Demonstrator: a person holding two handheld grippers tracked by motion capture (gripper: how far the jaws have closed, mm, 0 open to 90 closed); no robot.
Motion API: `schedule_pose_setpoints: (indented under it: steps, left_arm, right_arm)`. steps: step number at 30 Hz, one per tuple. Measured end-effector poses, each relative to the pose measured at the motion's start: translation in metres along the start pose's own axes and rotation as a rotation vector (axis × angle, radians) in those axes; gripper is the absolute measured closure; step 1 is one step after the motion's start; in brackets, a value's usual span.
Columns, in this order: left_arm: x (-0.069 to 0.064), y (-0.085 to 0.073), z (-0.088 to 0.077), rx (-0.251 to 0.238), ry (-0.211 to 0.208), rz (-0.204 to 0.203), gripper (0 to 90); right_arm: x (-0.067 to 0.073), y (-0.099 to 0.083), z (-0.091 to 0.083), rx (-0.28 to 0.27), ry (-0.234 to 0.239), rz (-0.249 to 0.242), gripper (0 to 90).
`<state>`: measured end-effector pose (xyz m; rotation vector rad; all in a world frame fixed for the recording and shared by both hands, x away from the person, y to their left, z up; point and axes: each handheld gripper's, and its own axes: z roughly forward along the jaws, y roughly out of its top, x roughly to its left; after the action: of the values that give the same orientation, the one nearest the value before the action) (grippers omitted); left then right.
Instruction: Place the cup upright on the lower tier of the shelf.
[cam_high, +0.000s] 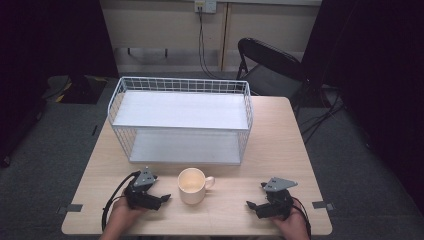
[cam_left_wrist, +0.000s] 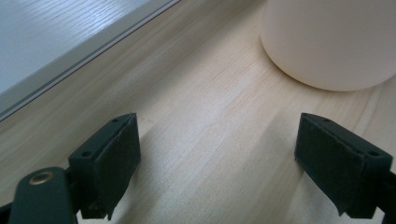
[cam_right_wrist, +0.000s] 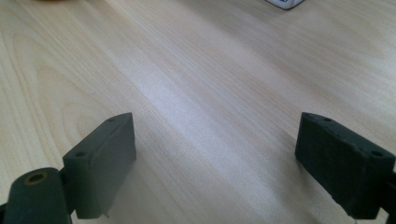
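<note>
Looking down from the high view on a pale wooden table (cam_high: 280, 145) over grey carpet, with a black folding chair (cam_high: 270, 65) standing past the far right corner. Carrying a white two-tier wire rack (cam_high: 181, 120) across the middle. Sitting just in front of the rack's lower shelf, a cream mug (cam_high: 192, 185), upright, handle turned to the right. Resting near the front edge, the left gripper (cam_high: 162, 199) in the person's left hand (cam_high: 121, 212), pointing toward the mug and just beside it; lying well apart on the mug's other side, the right gripper (cam_high: 251, 206) in the right hand (cam_high: 291, 223).

Moving to the left gripper view: jaws standing wide apart with nothing between them, framing bare wood (grain running diagonally), the mug's rounded base (cam_left_wrist: 329, 42) showing ahead at upper right, the rack's white bottom board (cam_left_wrist: 56, 37) at upper left.

Turning to the right gripper view: jaws likewise spread wide and gripping nothing, hovering over bare tabletop (cam_right_wrist: 201, 88).
</note>
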<state>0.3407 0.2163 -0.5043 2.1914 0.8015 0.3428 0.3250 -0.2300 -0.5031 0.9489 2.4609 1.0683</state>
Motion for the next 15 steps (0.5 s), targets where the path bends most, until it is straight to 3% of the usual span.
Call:
schedule_pose_setpoints:
  steps: [6,8,12,15]
  left_arm:
    - [0.0,0.0,0.0,0.002,0.0,-0.001,13.9]
    - [0.0,0.0,0.0,0.0,0.0,-0.001,13.9]
    - [0.0,0.0,0.0,0.0,0.0,0.0,13.9]
    - [0.0,0.0,0.0,0.0,0.0,0.0,13.9]
  right_arm:
    - [0.003,0.003,-0.001,0.016,-0.004,0.0,17.1]
    - [0.006,0.006,-0.001,0.029,0.001,-0.023,18.3]
    - [0.013,0.014,0.0,0.032,0.02,-0.051,19.4]
    - [0.016,0.02,0.001,0.033,0.053,-0.043,20.6]
